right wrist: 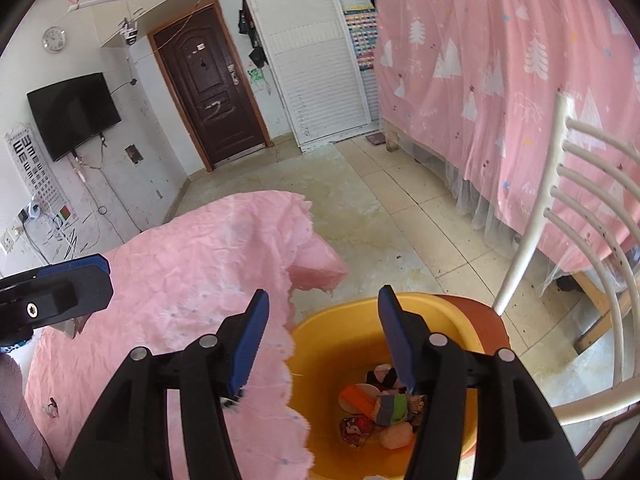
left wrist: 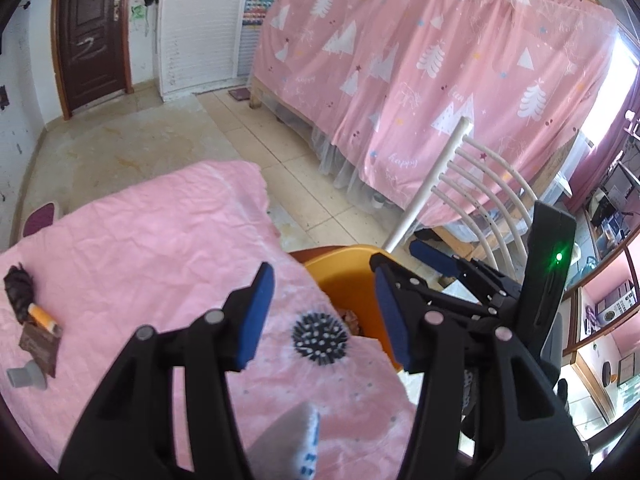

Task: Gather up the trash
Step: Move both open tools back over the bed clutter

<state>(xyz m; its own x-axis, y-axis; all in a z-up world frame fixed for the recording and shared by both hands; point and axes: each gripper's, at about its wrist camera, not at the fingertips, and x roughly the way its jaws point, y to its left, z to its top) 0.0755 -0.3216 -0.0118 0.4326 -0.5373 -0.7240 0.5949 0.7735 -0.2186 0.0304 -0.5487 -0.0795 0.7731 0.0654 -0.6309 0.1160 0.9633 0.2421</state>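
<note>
Right tongs [right wrist: 322, 340] apart, empty, above upright orange bin [right wrist: 460, 316] of trash [right wrist: 384, 404].

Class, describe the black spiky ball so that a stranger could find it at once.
Start at the pink cloth over the table. Follow it to the edge beside the yellow tub. The black spiky ball lies there alone, round with pale-tipped bristles, far from the scraps at the opposite end.
</note>
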